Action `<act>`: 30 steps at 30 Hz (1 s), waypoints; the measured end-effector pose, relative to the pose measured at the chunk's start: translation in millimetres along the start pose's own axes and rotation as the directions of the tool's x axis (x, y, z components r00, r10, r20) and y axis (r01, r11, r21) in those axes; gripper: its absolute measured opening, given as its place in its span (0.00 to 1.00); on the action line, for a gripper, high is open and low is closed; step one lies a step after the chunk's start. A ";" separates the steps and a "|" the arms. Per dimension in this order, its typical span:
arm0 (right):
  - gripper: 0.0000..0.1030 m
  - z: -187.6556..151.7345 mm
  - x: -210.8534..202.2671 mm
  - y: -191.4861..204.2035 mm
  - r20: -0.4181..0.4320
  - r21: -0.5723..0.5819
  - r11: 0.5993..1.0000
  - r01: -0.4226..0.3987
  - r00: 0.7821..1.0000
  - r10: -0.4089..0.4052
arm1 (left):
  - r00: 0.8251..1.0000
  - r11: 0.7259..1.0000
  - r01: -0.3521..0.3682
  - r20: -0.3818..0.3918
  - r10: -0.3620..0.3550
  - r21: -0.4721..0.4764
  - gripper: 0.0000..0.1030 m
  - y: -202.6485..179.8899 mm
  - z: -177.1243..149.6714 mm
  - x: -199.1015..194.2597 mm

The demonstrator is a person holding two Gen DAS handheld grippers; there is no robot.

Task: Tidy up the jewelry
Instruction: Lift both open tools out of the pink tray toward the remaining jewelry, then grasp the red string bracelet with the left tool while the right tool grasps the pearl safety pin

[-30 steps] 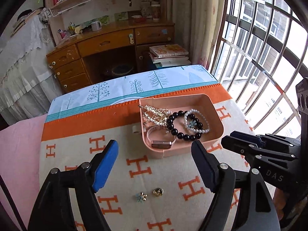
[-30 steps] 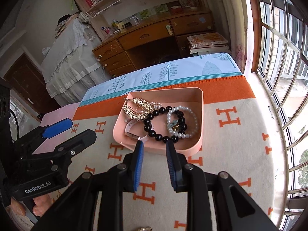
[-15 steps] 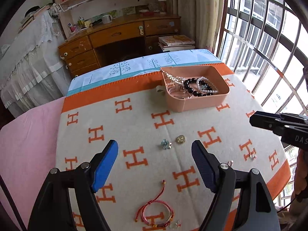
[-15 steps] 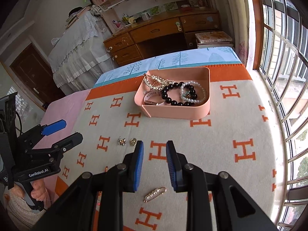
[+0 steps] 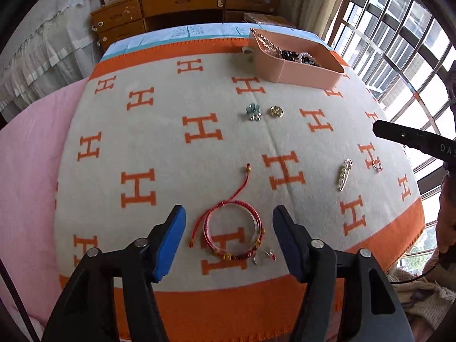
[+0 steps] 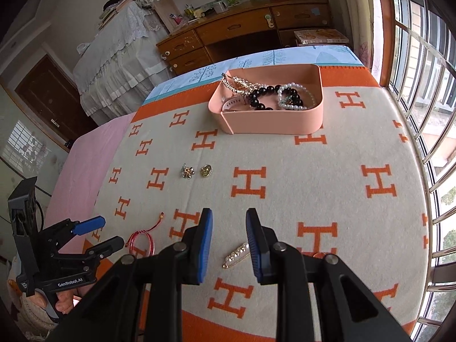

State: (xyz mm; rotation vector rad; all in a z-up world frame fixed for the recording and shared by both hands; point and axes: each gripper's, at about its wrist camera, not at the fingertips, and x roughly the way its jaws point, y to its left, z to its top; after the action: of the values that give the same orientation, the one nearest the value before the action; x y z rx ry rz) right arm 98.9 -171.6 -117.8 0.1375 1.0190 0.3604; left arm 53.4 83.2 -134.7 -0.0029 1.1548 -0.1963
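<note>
A red string bracelet lies on the orange-and-beige blanket. My left gripper hovers over it with a finger on each side; its jaws are closing and do not touch it. A small ring sits beside the bracelet. My right gripper stands narrowly open and holds nothing, just above a pearl pin. Farther off lie a flower brooch and a gold round brooch. The pink tray at the far side holds bead and pearl bracelets.
Another small ring lies near the blanket's right edge, by the pearl pin. Window bars run along the right. A pink sheet borders the left and a wooden desk stands behind.
Both grippers have drawn back from the pink tray toward the blanket's near edge. The left jaws have narrowed, with the red bracelet now between them. The right jaws keep the same gap.
</note>
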 end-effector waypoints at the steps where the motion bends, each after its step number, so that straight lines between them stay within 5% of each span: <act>1: 0.24 -2.9 1.8 -0.4 -0.005 -0.004 1.000 0.009 1.000 -0.009 | 1.000 1.000 0.007 -0.007 -0.007 -0.007 0.59 0.6 -4.2 1.1; 4: 0.24 -12.2 9.0 -4.4 -0.031 0.003 1.000 0.010 0.999 -0.010 | 0.999 0.999 0.020 -0.031 -0.021 -0.032 0.56 2.9 -15.6 5.4; 7: 0.24 -22.6 17.0 -9.3 -0.056 0.010 1.000 0.008 0.998 -0.008 | 0.996 0.997 0.054 -0.070 -0.058 -0.062 0.38 6.3 -23.8 13.9; 10: 0.24 -30.8 24.7 -14.1 -0.080 0.021 1.000 0.003 0.997 -0.001 | 0.992 0.991 0.077 -0.093 -0.088 -0.108 0.33 11.3 -27.6 21.9; 20: 0.24 -42.9 31.5 -14.0 -0.102 -0.002 1.000 -0.011 0.995 0.010 | 0.988 0.978 0.072 -0.120 -0.097 -0.195 0.32 25.8 -26.2 38.3; 30: 0.24 -44.5 37.6 -6.8 -0.136 -0.032 0.999 -0.010 0.991 0.005 | 0.987 0.983 0.048 -0.140 -0.074 -0.180 0.29 22.3 -11.2 50.1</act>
State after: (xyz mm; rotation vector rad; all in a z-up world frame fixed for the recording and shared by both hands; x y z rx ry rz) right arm 80.3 -167.0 -173.2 0.0878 1.1467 0.3974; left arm 66.2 98.4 -187.0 -0.1832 1.3161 -0.1504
